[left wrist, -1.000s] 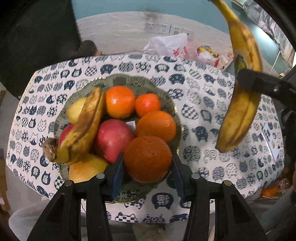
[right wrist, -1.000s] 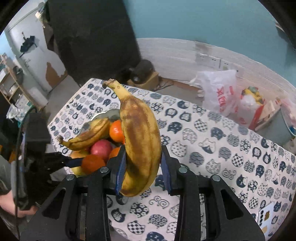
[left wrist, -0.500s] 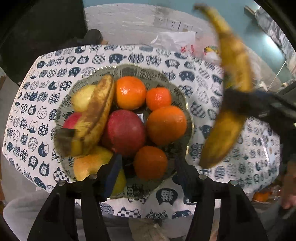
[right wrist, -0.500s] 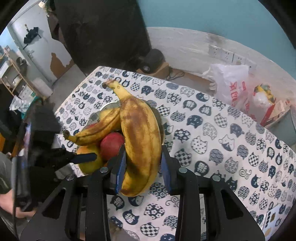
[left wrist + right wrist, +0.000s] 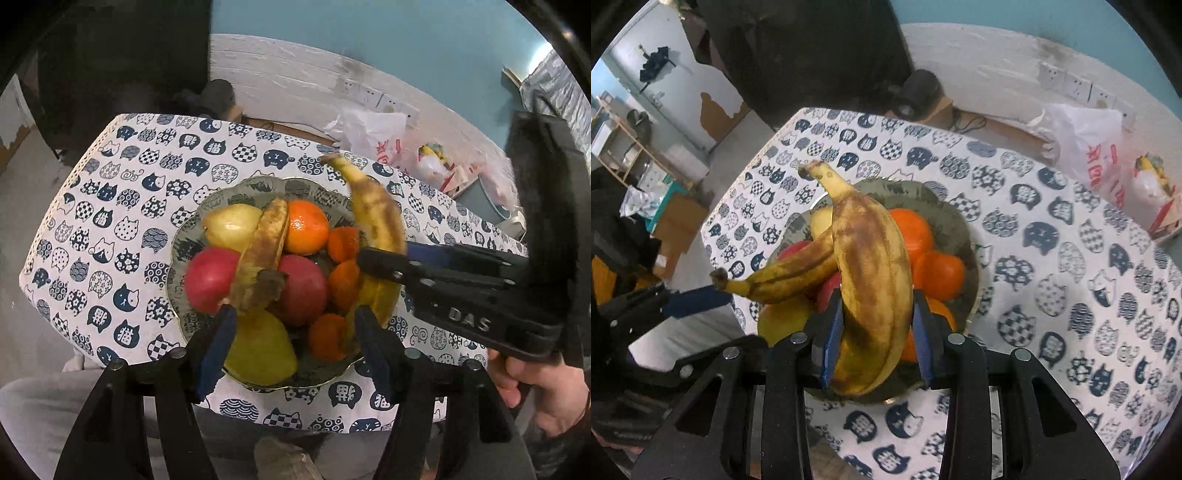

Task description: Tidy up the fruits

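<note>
A green-grey fruit plate (image 5: pixel 184 236) (image 5: pixel 964 236) holds oranges (image 5: pixel 307 226), red apples (image 5: pixel 212 277), pears (image 5: pixel 258 350) and a spotted banana (image 5: pixel 267 243) lying across them. My right gripper (image 5: pixel 877 336) is shut on a second spotted banana (image 5: pixel 871 266) and holds it over the plate's right side; it also shows in the left wrist view (image 5: pixel 376 218). My left gripper (image 5: pixel 293 345) is open and empty, its jaws at the plate's near rim.
The plate sits on a table with a cat-print cloth (image 5: pixel 122 206) (image 5: pixel 1071 258). A white plastic bag (image 5: pixel 373 129) and clutter lie on the floor behind the table. Wall sockets (image 5: pixel 1078 85) are on the far wall.
My left gripper has let go of the orange in the plate and drawn back. My right gripper has carried its banana left, from beside the plate to over the plate.
</note>
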{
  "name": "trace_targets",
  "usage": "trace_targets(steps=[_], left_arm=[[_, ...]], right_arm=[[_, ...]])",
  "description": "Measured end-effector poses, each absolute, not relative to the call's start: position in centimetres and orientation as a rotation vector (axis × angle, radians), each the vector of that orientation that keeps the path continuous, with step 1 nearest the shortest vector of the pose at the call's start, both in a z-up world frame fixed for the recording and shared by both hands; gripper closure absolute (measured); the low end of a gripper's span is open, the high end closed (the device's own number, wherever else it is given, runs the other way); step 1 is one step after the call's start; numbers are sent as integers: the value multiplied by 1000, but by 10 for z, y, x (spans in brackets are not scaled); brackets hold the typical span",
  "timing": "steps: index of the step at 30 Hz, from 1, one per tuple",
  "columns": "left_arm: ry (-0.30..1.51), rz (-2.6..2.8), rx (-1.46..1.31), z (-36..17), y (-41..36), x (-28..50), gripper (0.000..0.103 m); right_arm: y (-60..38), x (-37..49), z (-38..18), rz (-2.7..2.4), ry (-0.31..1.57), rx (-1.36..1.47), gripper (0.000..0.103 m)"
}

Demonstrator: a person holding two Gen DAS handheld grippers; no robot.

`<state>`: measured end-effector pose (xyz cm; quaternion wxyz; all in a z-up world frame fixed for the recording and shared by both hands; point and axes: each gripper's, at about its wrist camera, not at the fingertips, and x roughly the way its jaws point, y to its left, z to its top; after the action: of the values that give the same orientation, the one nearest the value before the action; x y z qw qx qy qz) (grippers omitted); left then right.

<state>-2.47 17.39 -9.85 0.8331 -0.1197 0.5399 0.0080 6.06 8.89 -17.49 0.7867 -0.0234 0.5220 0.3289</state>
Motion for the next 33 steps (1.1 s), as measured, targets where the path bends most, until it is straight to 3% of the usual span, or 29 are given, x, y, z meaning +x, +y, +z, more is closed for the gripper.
trace_targets(steps=[13,19,33], left_arm=[[1156,33,-286,-104,191,-33,36],[1148,36,-275,-98,190,-34,36],[1049,63,-184,-41,181,-47,22]], right_arm=[[109,79,-203,706,1224,3,64],[100,80,-196,689,1226,41,43],[46,61,-117,538,1049,-17,27]])
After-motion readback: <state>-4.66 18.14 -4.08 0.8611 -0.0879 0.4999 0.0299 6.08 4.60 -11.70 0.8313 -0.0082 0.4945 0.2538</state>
